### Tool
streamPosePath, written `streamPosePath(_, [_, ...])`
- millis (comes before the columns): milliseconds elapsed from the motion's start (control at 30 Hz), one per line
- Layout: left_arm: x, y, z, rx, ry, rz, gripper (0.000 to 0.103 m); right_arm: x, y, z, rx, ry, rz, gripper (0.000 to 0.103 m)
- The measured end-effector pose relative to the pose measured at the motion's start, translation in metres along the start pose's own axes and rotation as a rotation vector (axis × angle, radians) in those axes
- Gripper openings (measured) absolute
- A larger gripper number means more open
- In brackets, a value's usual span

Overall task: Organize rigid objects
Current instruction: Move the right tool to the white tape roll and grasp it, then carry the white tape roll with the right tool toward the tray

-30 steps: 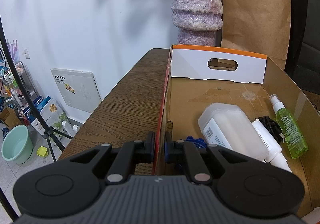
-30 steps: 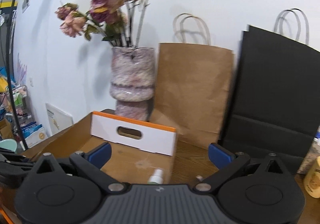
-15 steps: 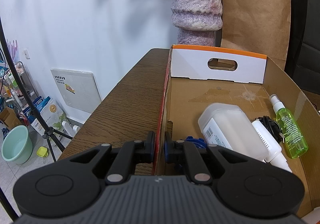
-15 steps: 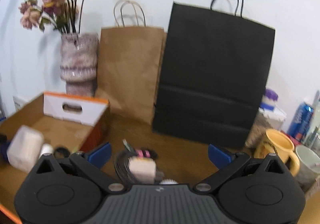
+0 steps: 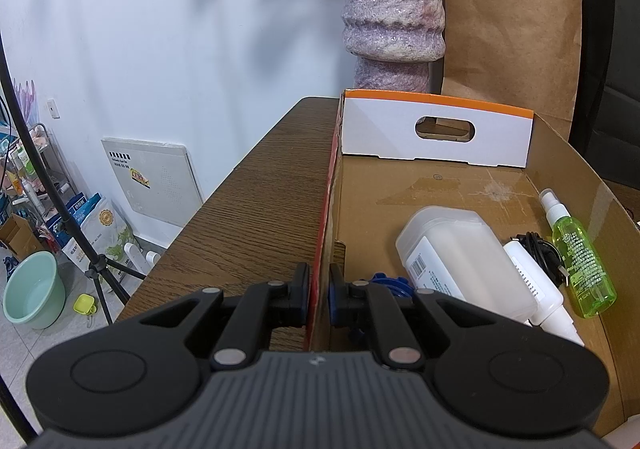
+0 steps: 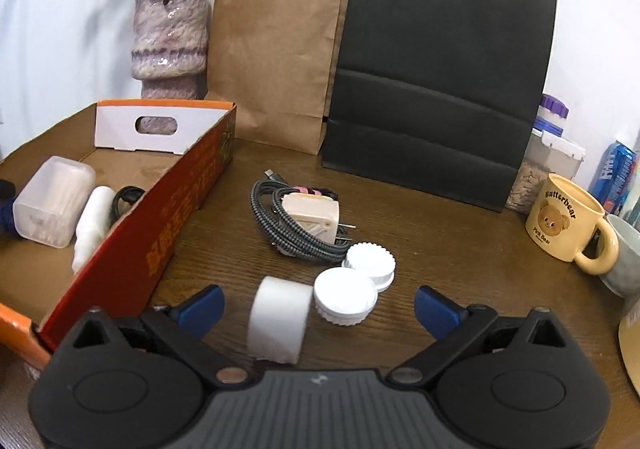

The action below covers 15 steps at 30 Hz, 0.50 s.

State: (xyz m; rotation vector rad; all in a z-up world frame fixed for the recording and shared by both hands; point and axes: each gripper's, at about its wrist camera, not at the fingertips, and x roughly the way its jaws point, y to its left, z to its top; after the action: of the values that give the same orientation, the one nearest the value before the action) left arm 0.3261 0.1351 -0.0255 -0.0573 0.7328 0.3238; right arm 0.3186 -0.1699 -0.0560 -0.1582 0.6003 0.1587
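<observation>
White roll (image 6: pixel 279 319): on the table (image 6: pixel 440 233), between the right gripper's (image 6: pixel 316 309) wide-spread fingers.
Lidded jars (image 6: pixel 346 301): just right of it.
Cardboard box (image 5: pixel 436 185): left.
Left gripper (image 5: pixel 319 291): pinching the box's near-left wall.

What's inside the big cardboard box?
Inside the cardboard box lie a frosted plastic container, a white bottle, a green spray bottle and a black cable. Something blue hides behind the left gripper's fingers.
</observation>
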Motion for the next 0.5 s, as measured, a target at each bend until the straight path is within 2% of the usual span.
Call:
streamPosePath(133, [0.0,0.0,0.0,0.0,0.0,0.0,0.01,-0.002,0.002,0.0,0.02,-0.024,0.009,0.085])
streamPosePath(233, [0.0,0.0,0.001,0.001,-0.001,0.0,0.01,-0.001,-0.002,0.001,0.048,-0.025,0.009,0.063])
streamPosePath(300, [0.0,0.0,0.001,0.0,0.0,0.0,0.01,0.001,-0.007,0.001,0.077,-0.016,0.033,0.023])
streamPosePath(500, [0.0,0.0,0.001,0.0,0.0,0.0,0.01,0.001,-0.007,0.0,0.081,-0.022,0.045,0.024])
